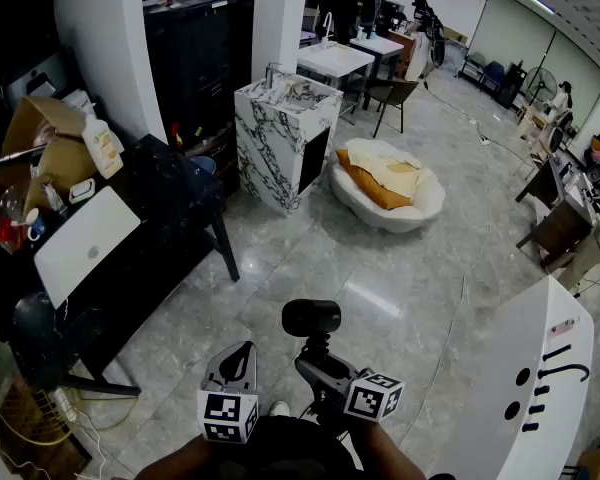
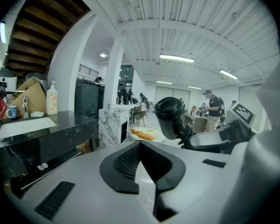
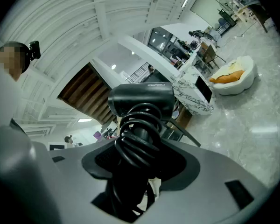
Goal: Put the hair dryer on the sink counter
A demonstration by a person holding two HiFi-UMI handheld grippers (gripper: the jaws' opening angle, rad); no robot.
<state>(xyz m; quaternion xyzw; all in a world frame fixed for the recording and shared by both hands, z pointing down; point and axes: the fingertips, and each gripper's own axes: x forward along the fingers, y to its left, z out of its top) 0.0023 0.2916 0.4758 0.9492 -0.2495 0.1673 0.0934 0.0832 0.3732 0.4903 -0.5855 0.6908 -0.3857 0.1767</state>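
A black hair dryer (image 1: 312,318) stands upright with its cord wound round the handle, and my right gripper (image 1: 325,373) is shut on that handle. In the right gripper view the dryer's barrel (image 3: 141,99) rises above my right gripper (image 3: 140,148), with the coiled cord between the jaws. My left gripper (image 1: 237,360) hangs beside it on the left, shut and holding nothing. From the left gripper view the dryer (image 2: 169,118) shows to the right of my left gripper (image 2: 141,146). The marble sink counter (image 1: 285,133) stands ahead across the floor, beside a white pillar.
A black desk (image 1: 170,218) with a white laptop (image 1: 85,243), a bottle and a cardboard box runs along the left. A white round cushion bed (image 1: 385,183) lies right of the counter. A white curved panel (image 1: 525,388) stands at the near right. Grey tiled floor lies between.
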